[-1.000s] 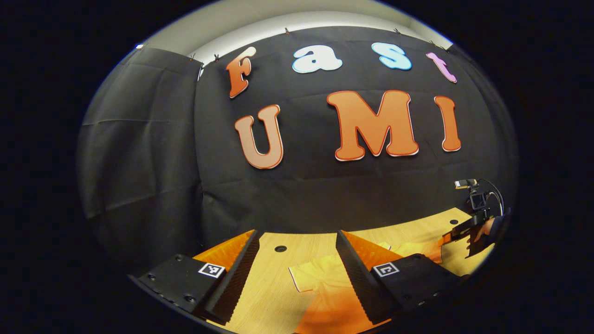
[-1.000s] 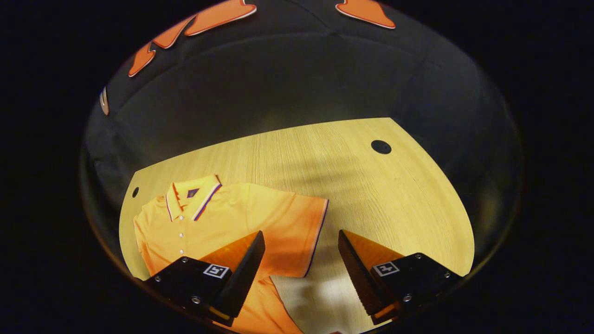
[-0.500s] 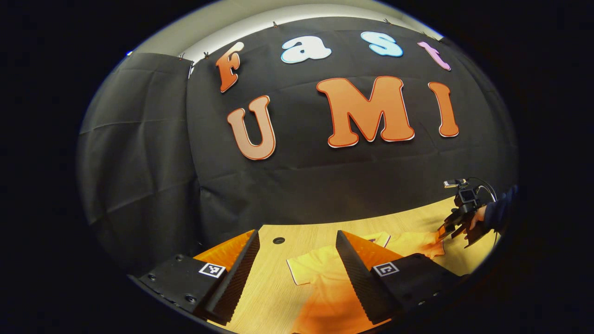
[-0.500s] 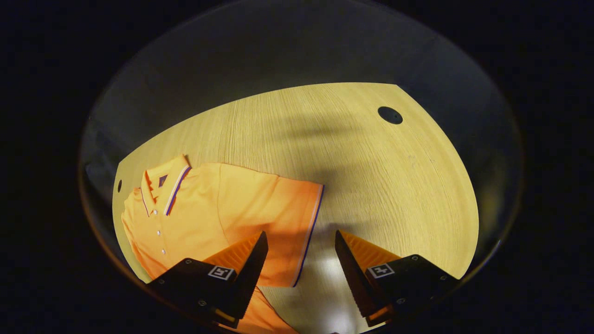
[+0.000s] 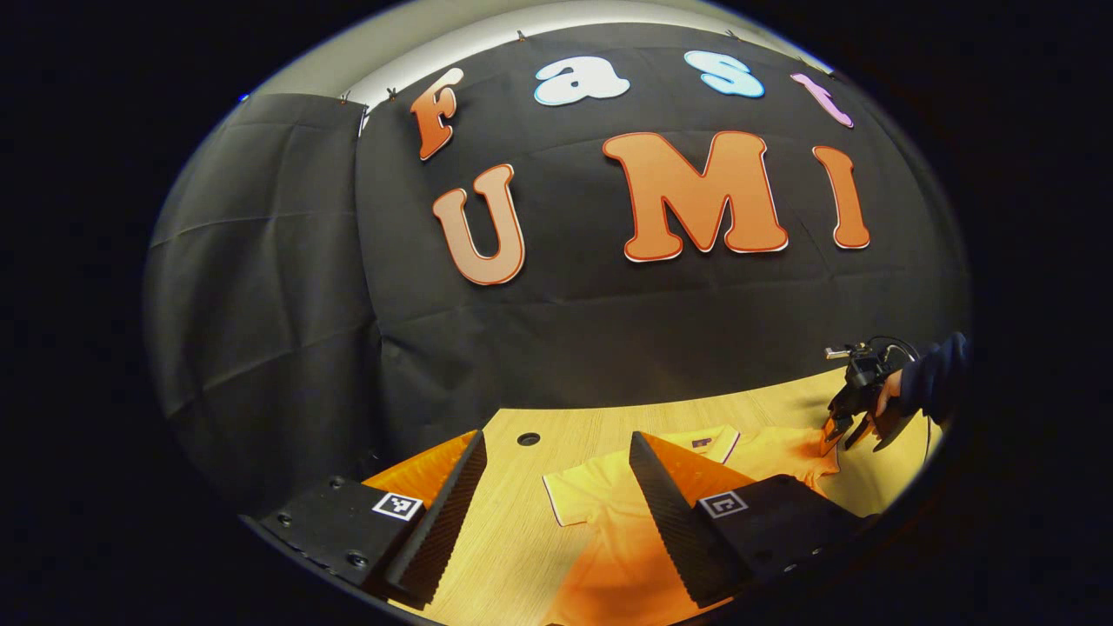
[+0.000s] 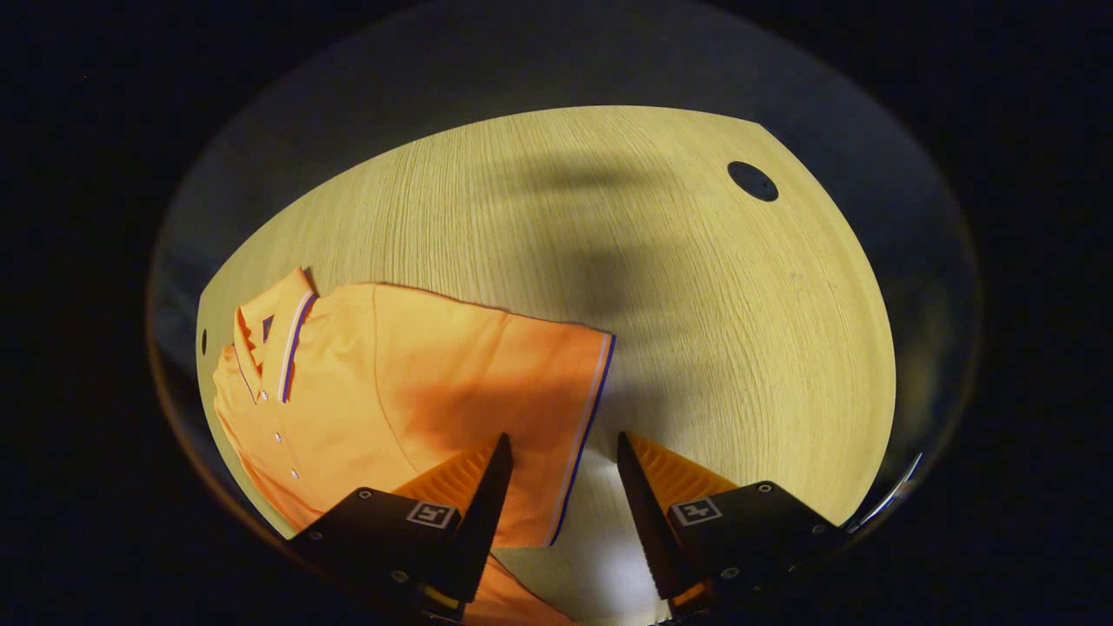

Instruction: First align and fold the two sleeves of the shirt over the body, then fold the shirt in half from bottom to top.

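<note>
we see our left gripper (image 5: 556, 500) gaping above the orange shirt (image 5: 609, 513); the far gripper (image 5: 848, 417) seems to touch its sleeve.

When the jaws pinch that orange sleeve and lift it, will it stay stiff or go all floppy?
Probably floppy: the sleeve lies flat and thin on the wooden table, like soft knit cloth. It likely weighs little, so the right gripper, its jaws open around the striped cuff, should lift it easily. The rest of the shirt may drag along a bit.

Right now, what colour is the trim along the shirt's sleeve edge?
The sleeve trim has white and dark blue stripes on the orange shirt; clearest in the right gripper view.
</note>
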A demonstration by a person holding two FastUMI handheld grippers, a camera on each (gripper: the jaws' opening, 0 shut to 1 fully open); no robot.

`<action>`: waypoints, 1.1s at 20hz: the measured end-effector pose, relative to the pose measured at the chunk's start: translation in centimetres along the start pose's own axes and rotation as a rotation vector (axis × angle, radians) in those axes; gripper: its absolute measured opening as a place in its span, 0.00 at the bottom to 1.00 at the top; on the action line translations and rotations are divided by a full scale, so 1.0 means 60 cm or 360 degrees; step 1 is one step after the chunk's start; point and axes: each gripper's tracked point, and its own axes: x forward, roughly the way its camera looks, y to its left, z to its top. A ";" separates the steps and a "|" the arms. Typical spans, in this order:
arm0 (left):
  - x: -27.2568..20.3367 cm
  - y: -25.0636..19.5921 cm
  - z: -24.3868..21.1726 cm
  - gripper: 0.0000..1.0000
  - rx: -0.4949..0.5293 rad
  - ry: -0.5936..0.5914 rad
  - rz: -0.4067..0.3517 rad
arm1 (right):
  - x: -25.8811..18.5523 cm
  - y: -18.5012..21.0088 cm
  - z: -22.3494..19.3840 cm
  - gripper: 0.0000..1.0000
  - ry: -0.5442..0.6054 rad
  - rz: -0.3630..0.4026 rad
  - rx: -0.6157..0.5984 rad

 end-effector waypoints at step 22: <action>-0.010 0.055 -0.055 0.99 -0.0096 0.0093 0.0023 | -0.005 0.025 0.008 0.30 -0.0011 -0.0022 0.0057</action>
